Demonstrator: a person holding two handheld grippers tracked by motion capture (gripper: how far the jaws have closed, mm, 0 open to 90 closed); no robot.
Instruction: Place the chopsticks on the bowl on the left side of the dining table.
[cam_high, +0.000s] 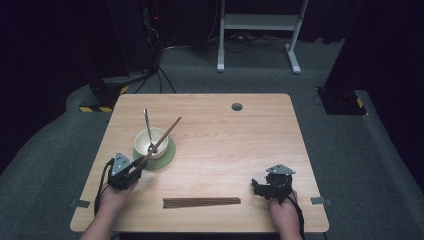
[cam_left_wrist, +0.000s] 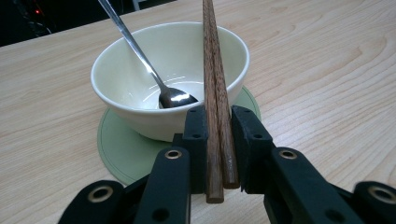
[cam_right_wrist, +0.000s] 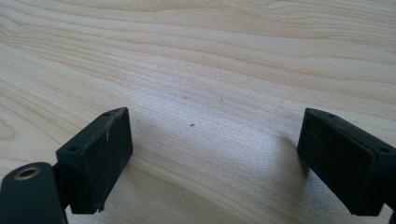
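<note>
My left gripper (cam_high: 141, 163) (cam_left_wrist: 218, 126) is shut on a pair of dark wooden chopsticks (cam_high: 167, 134) (cam_left_wrist: 214, 70), its pads pressing their lower ends from both sides. The sticks slant up and away over the rim of a cream bowl (cam_high: 145, 141) (cam_left_wrist: 140, 116). A metal spoon (cam_high: 147, 122) (cam_left_wrist: 140, 53) leans inside the bowl, which stands on a round green coaster (cam_high: 167, 155) (cam_left_wrist: 121, 149). My right gripper (cam_high: 257, 187) (cam_right_wrist: 215, 158) rests open near the table's front right, with bare wood between its jaws.
A bundle of dark chopsticks (cam_high: 201, 202) lies lengthwise near the front edge of the wooden table (cam_high: 235, 150), between the two hands. A round cable hole (cam_high: 237, 106) sits at the table's far side. A white stand's legs (cam_high: 294, 60) are on the floor beyond.
</note>
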